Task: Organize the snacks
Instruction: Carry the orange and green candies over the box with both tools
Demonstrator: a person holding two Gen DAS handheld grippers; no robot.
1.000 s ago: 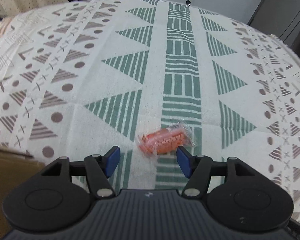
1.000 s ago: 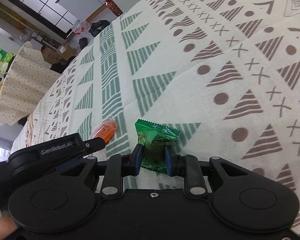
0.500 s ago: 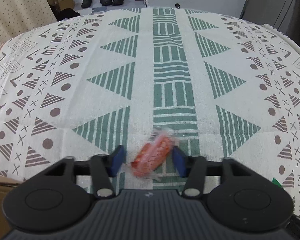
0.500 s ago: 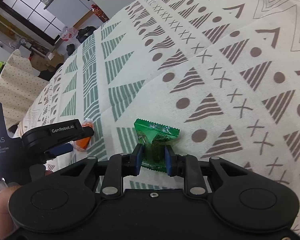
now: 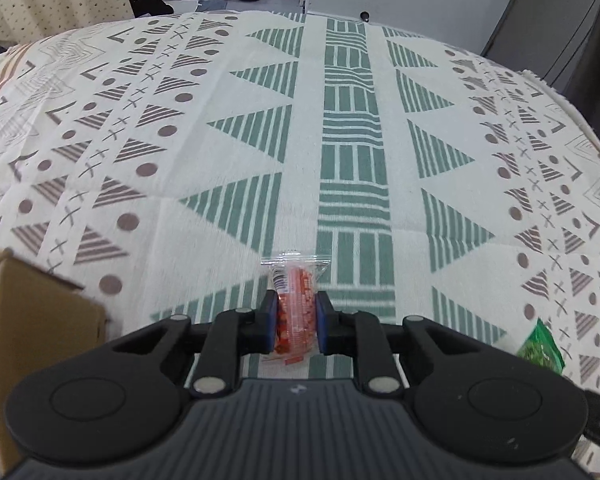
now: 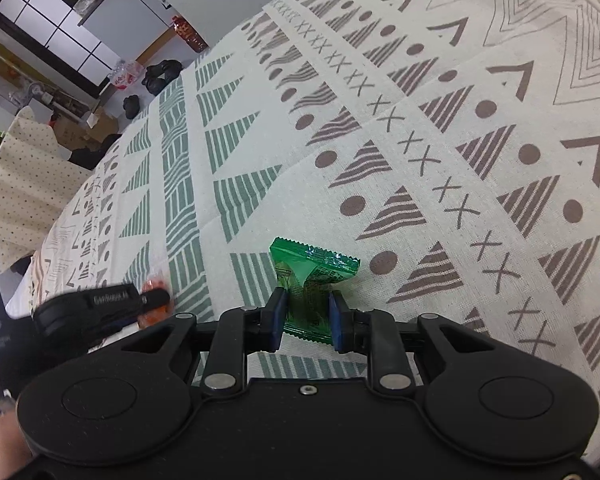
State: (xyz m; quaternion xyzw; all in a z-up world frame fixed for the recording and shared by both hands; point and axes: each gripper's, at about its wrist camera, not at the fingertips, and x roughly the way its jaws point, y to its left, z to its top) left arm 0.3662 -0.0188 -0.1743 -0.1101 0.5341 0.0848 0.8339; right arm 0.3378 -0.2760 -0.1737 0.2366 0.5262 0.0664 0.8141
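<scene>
Left wrist view: the left gripper (image 5: 296, 322), pitched steeply down at the patterned tablecloth (image 5: 228, 128), has its blue pads pressed on an orange snack packet (image 5: 296, 304) at lower centre, its jaws having just closed. The packet's long axis runs straight away from the fingers, its clear crimped end poking out ahead. A cardboard box (image 5: 40, 320) sits at the lower left edge, just beside this hand and likely the drop point. Right wrist view: the right gripper (image 6: 308, 316), also angled down, is clamped on a green snack packet (image 6: 312, 276) at lower centre, which fans out beyond the pads; the left gripper shows at lower left.
</scene>
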